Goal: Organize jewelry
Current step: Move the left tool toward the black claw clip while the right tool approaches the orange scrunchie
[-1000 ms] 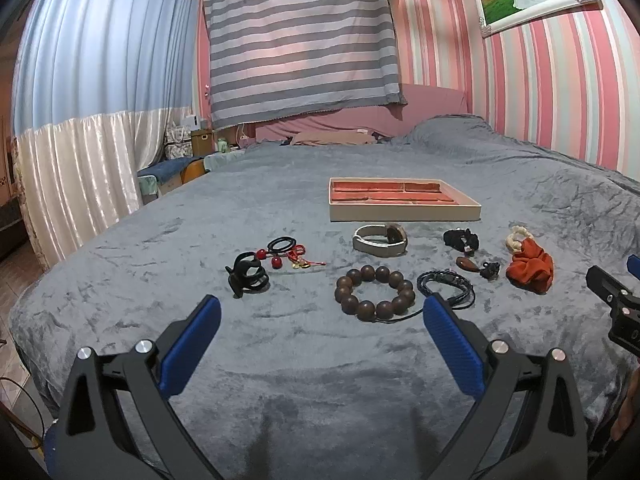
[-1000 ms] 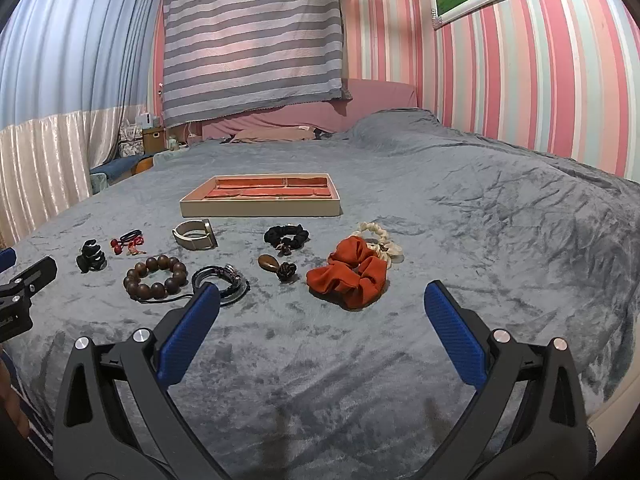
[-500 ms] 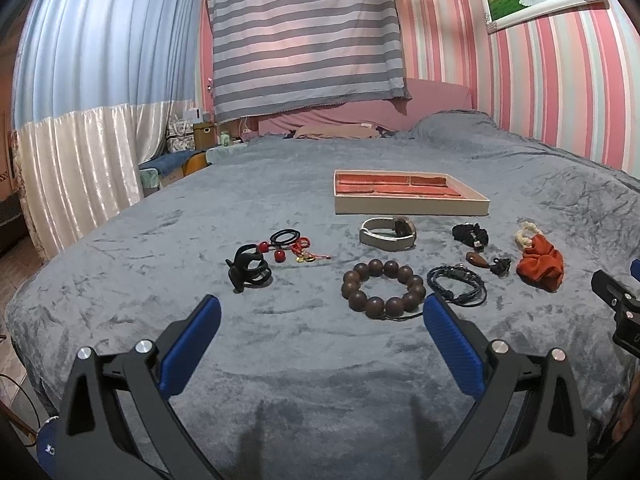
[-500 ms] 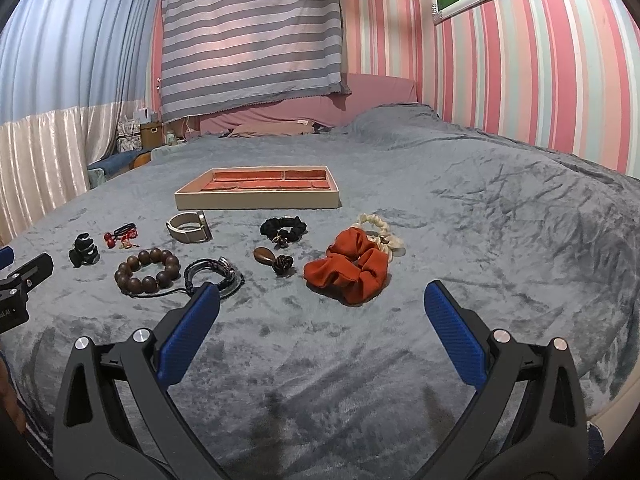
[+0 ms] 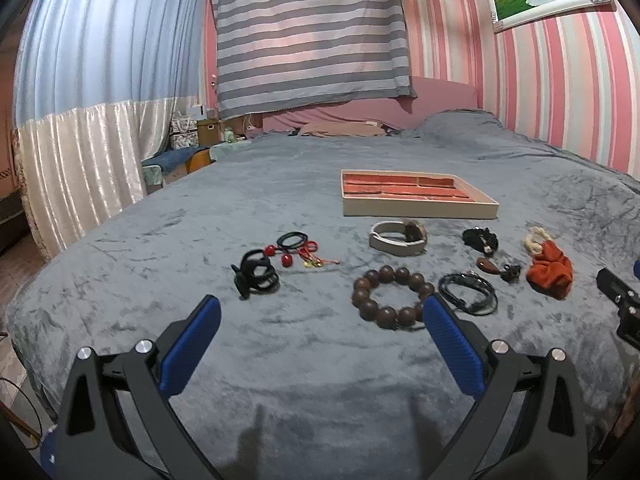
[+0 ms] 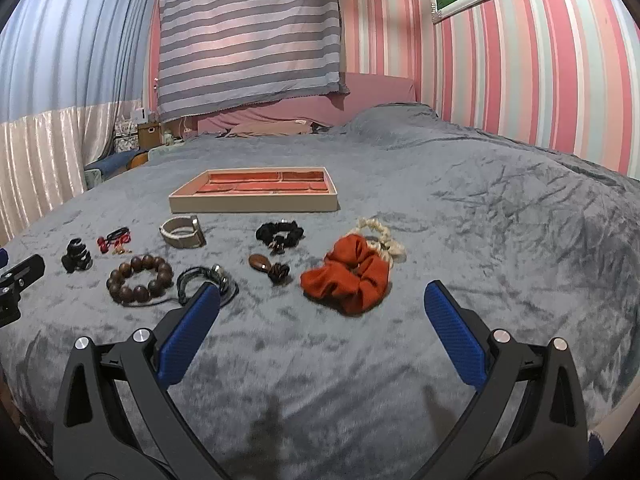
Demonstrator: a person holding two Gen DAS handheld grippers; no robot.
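Your left gripper and right gripper each had black angular arms, silver round screws and ribbed blue pads on both fingers.

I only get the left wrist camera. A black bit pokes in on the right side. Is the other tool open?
Observer: Yes. The right tool is wide open, with nothing between its blue pads.
Operator: What's the white thing peeking out behind the orange one?
Observer: A cream scrunchie. From the right wrist camera it shows as a whole ring, and the orange scrunchie lies over its near edge.
Operator: Is there more stuff further right?
Observer: No more jewelry that I can see. There's just wrinkled grey blanket over there.
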